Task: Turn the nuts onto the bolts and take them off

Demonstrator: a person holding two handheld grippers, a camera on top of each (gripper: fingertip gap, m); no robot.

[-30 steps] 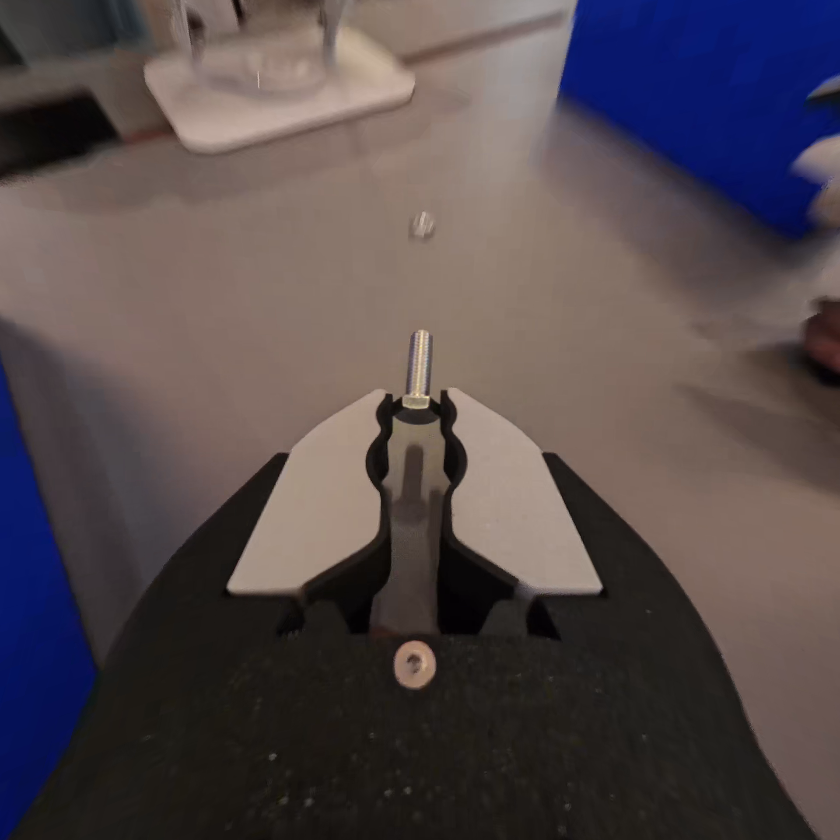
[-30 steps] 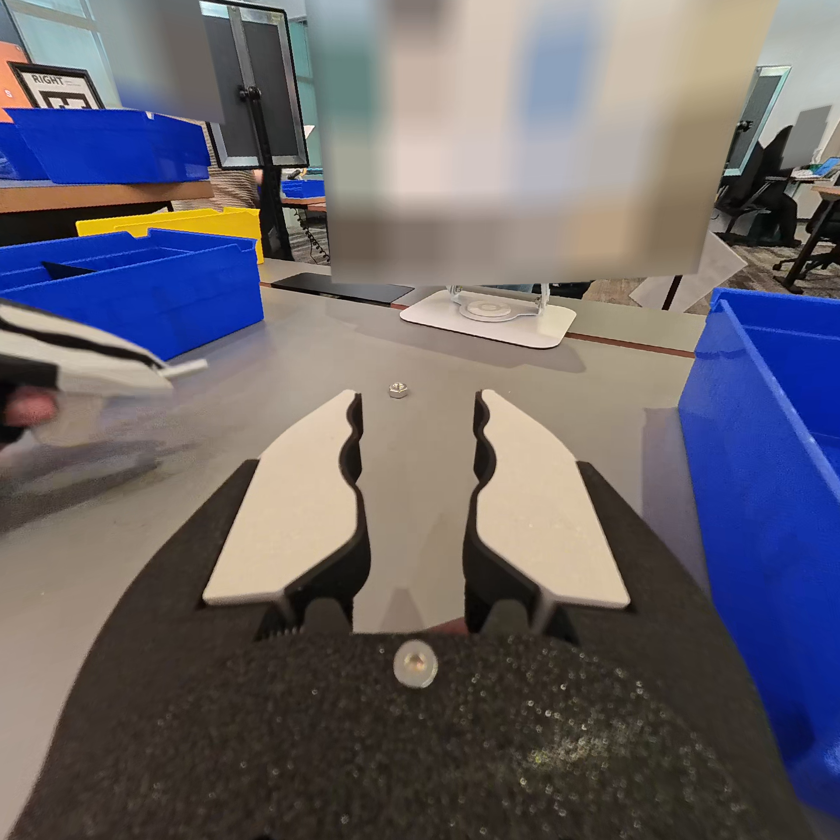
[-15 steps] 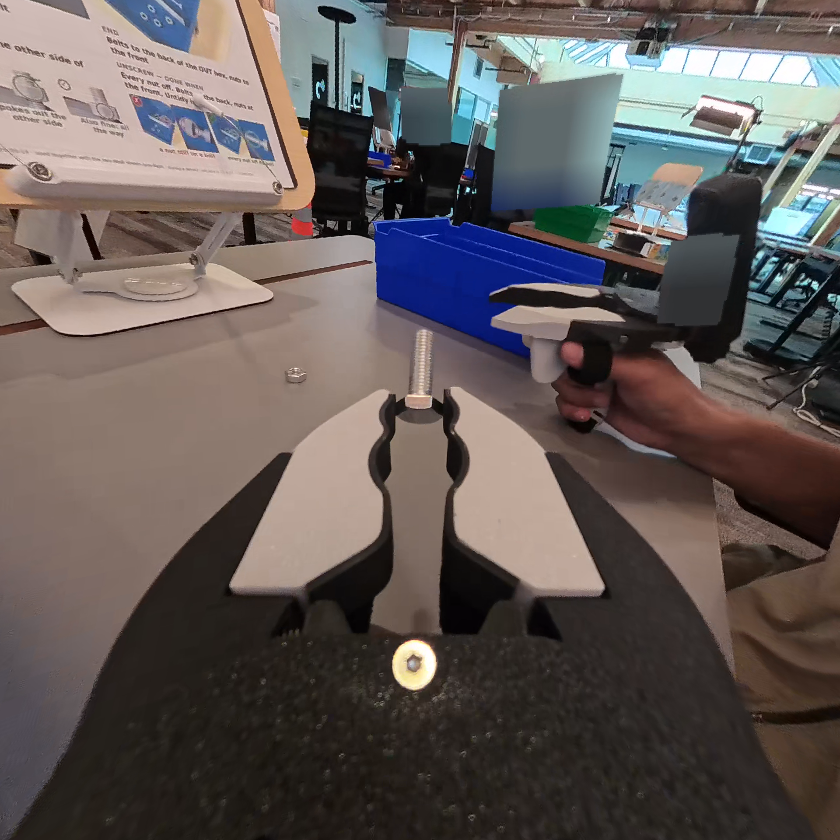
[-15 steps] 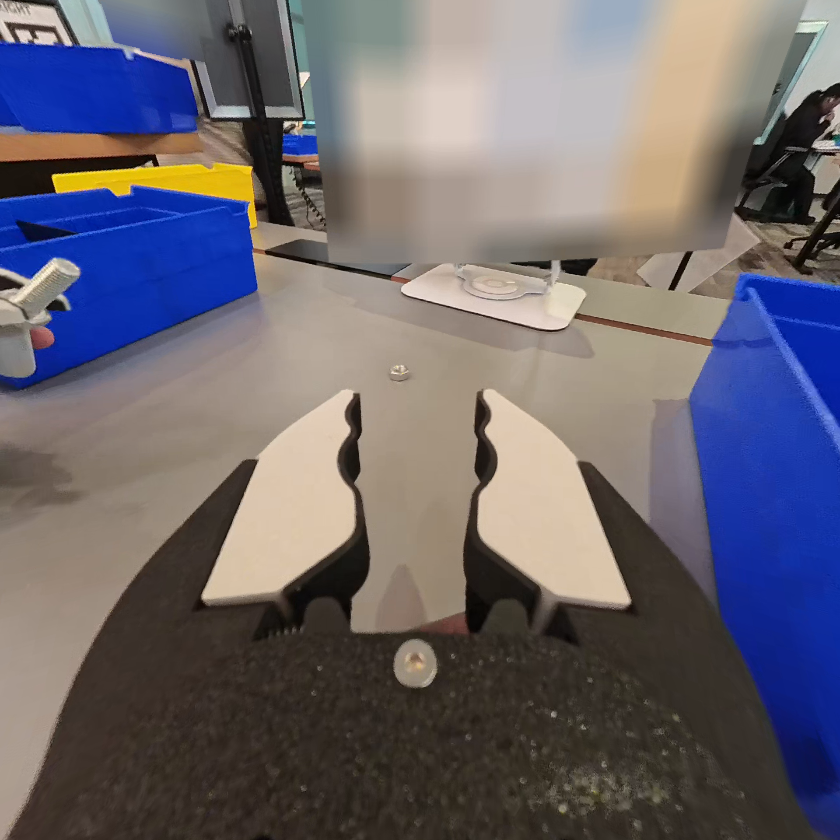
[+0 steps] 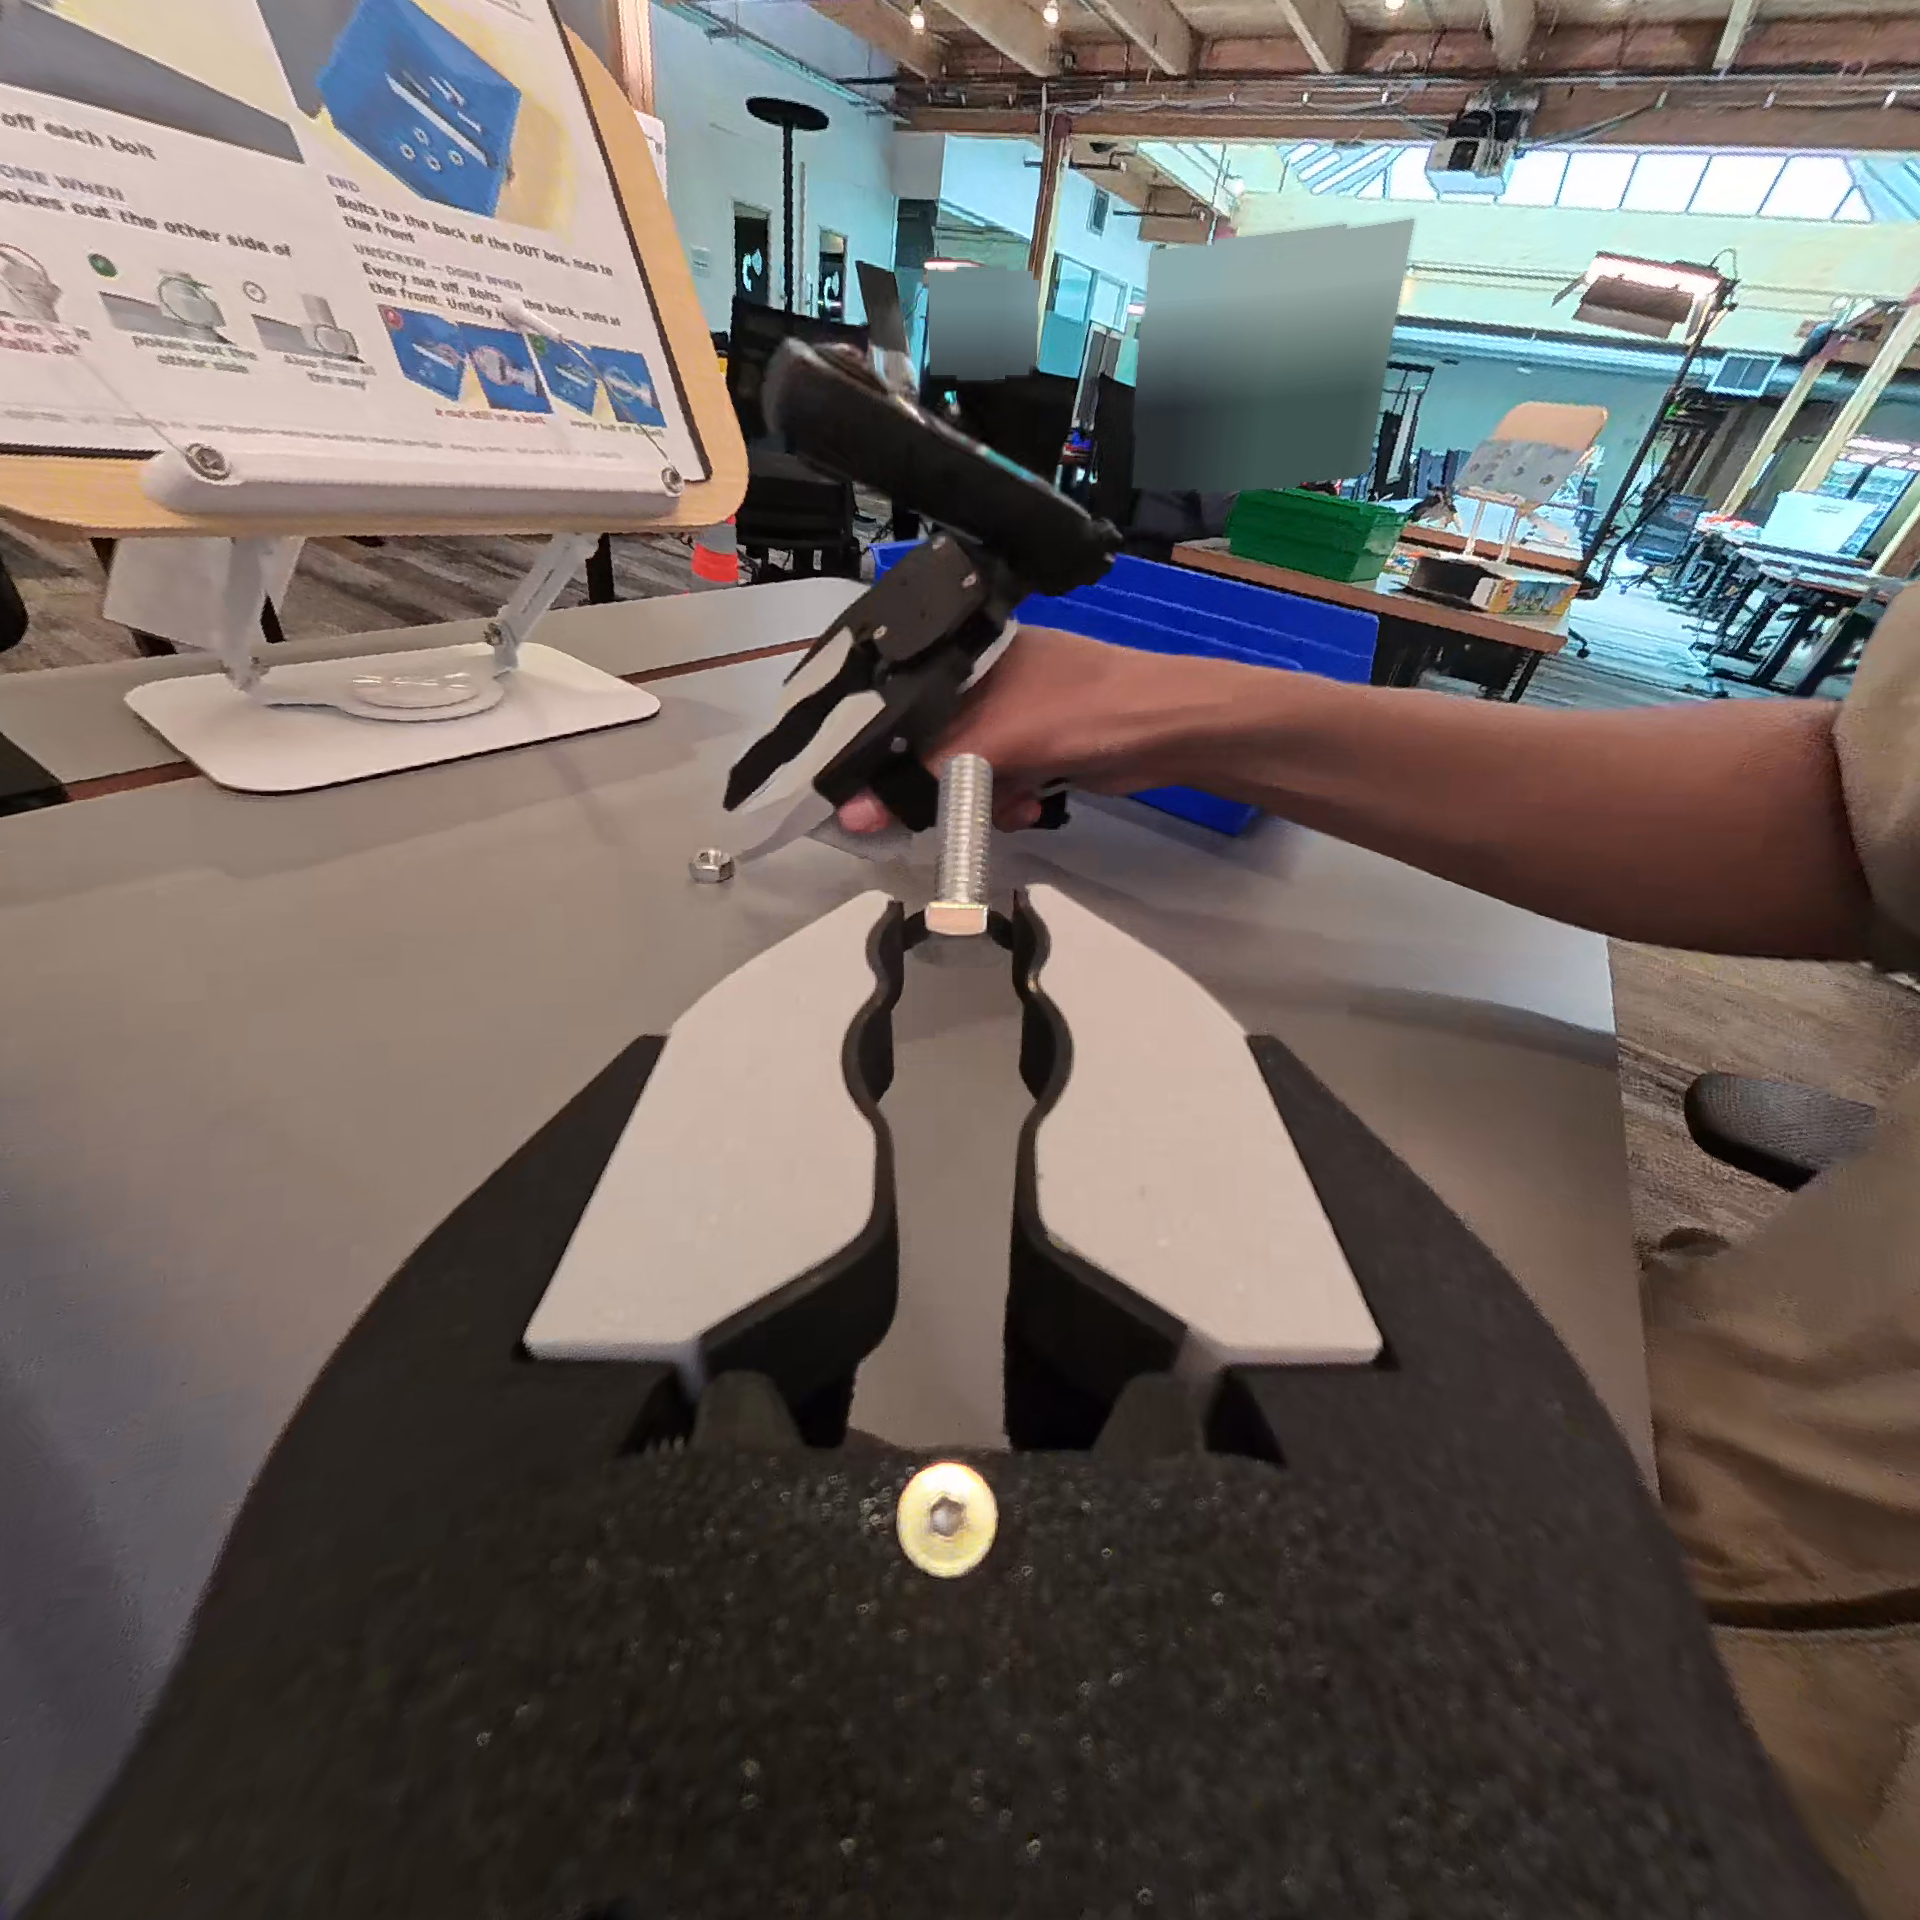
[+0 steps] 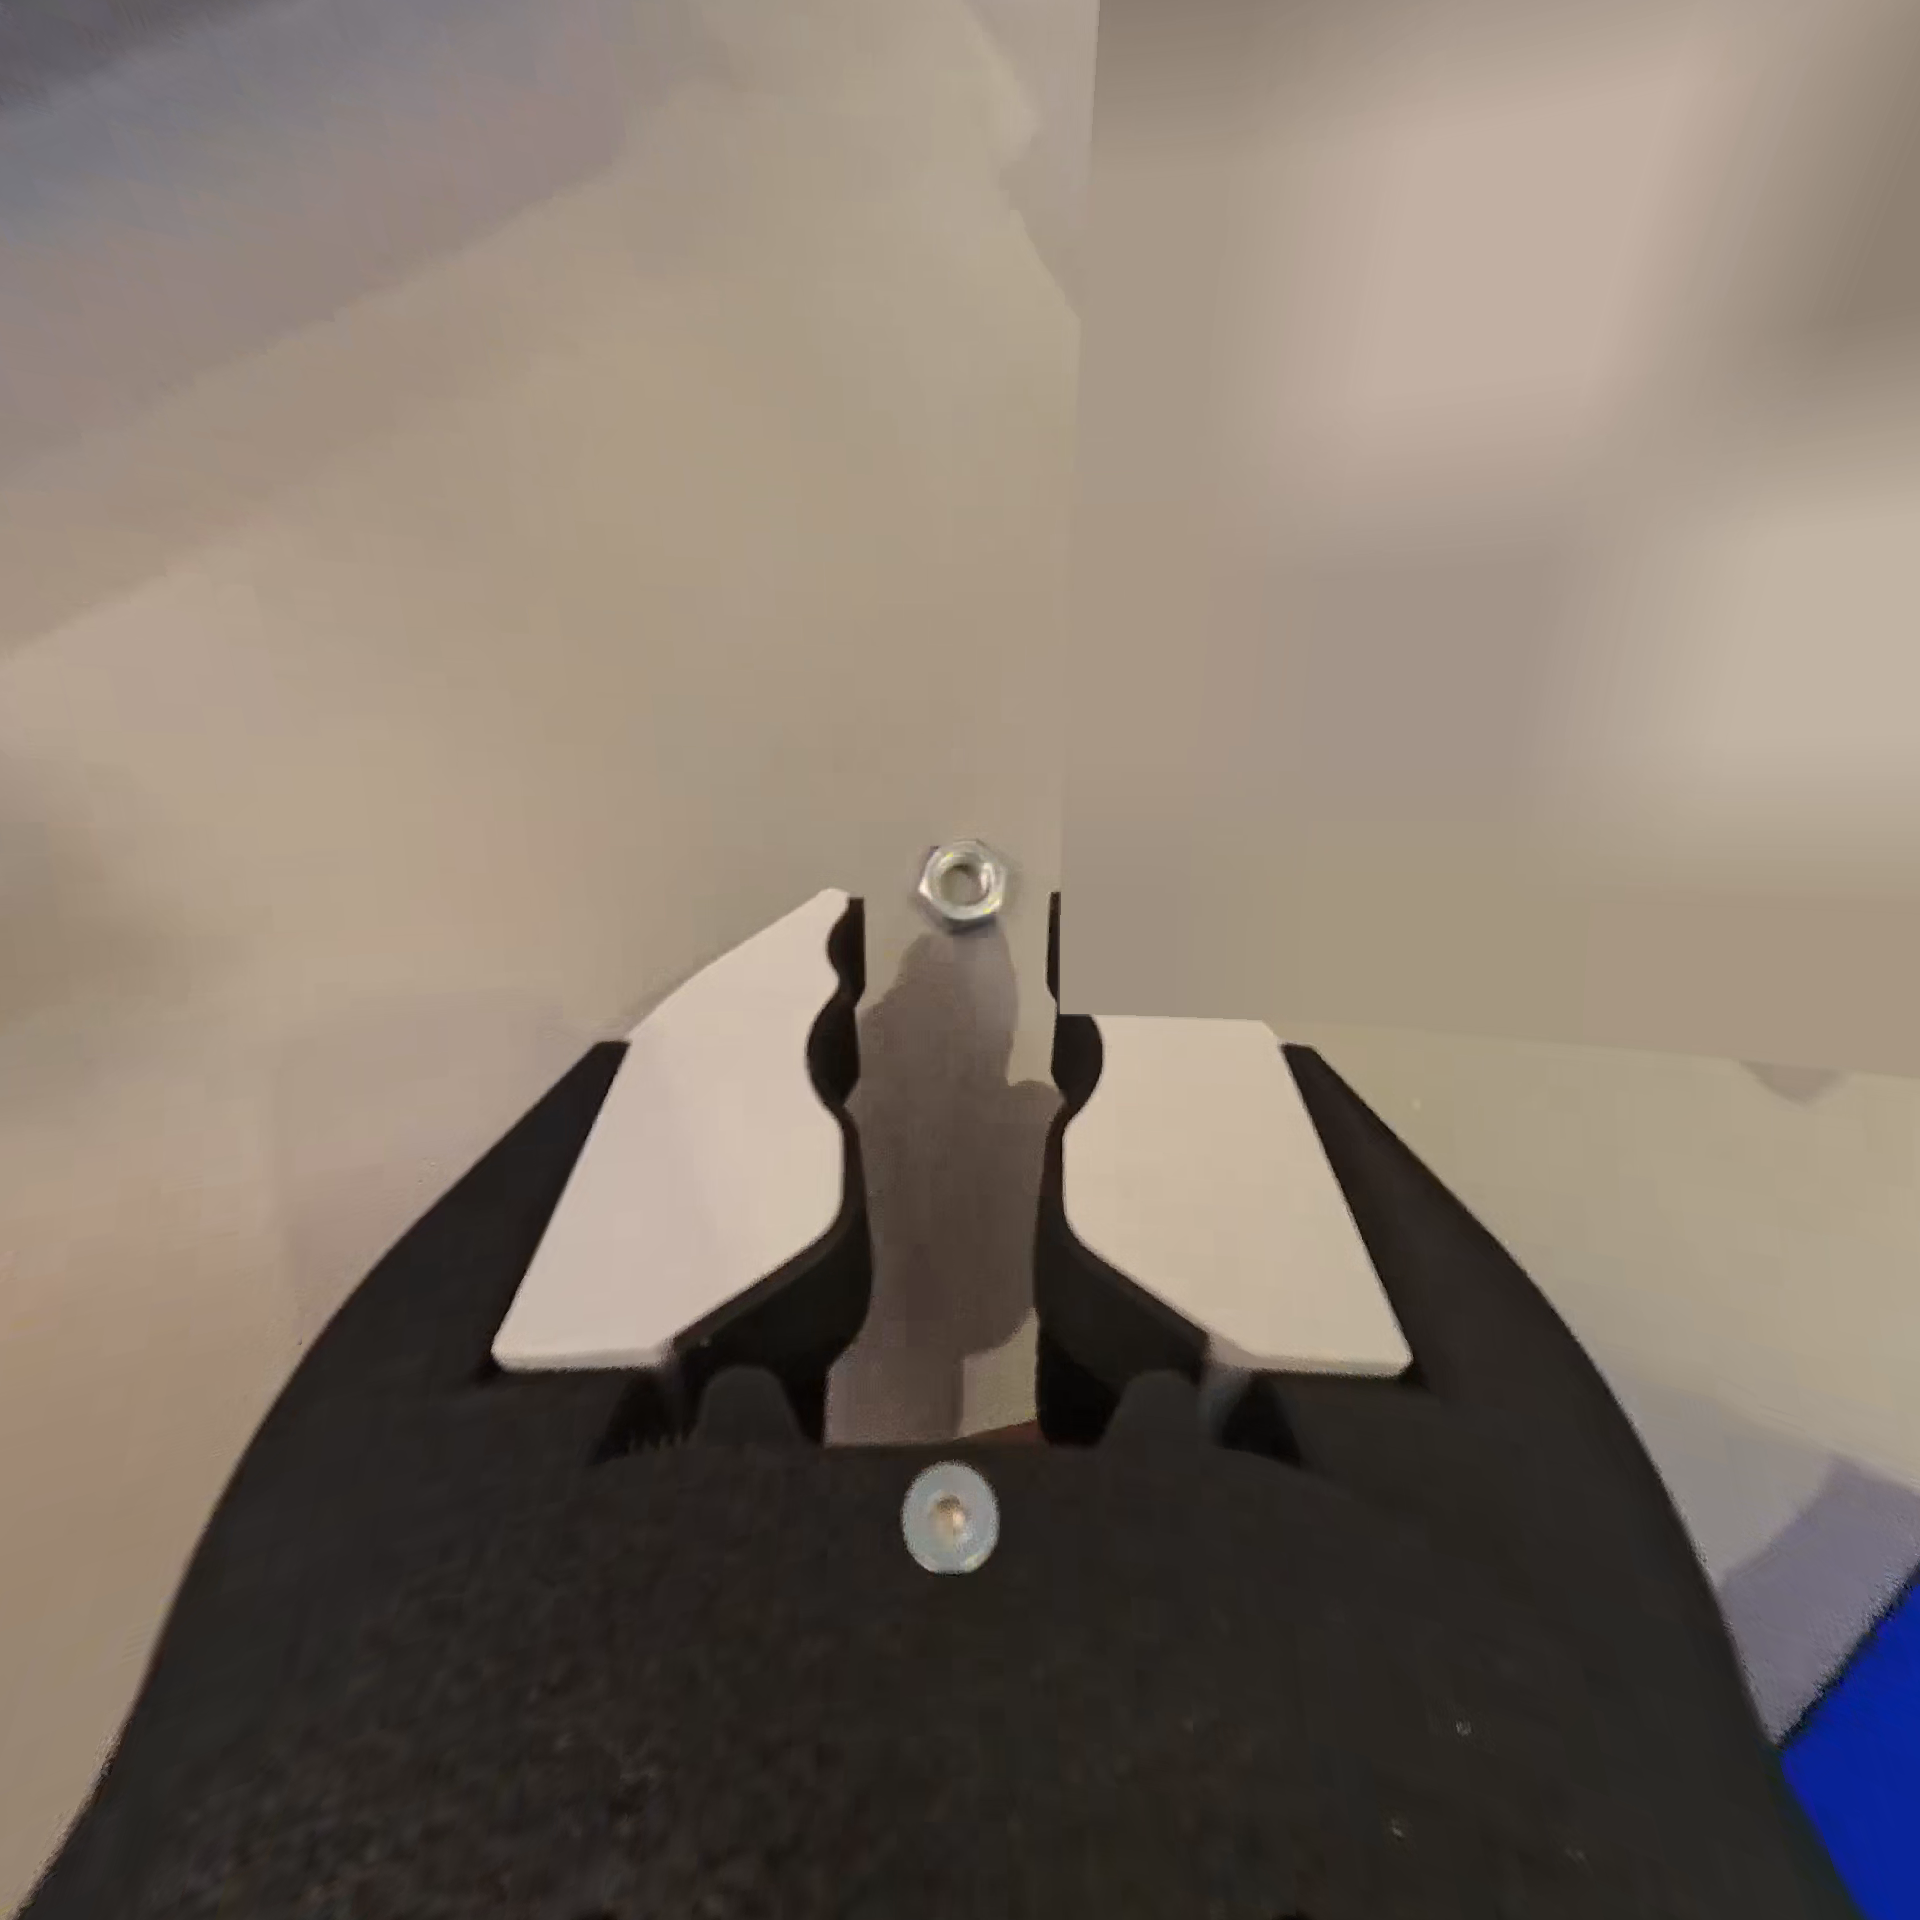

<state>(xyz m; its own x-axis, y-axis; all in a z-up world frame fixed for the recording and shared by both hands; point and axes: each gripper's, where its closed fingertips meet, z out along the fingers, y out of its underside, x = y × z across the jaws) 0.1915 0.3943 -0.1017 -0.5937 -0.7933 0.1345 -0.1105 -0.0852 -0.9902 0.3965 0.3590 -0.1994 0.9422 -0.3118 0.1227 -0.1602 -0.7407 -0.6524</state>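
A: Grey table [image 5: 312, 1039], workshop behind. What changed?

B: The right gripper [image 6: 951, 909], jaws apart and empty, has dropped to the nut [image 6: 958, 882]. The left gripper [image 5: 958, 920] still clamps the upright bolt [image 5: 962, 831] beside that nut. Pickup looks next.

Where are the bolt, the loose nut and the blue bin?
bolt [image 5: 963, 831]: left wrist view, on its threaded shank.
nut [image 6: 965, 885]: right wrist view, on its top face beside the hole.
blue bin [image 5: 1226, 634]: left wrist view, on its side wall.
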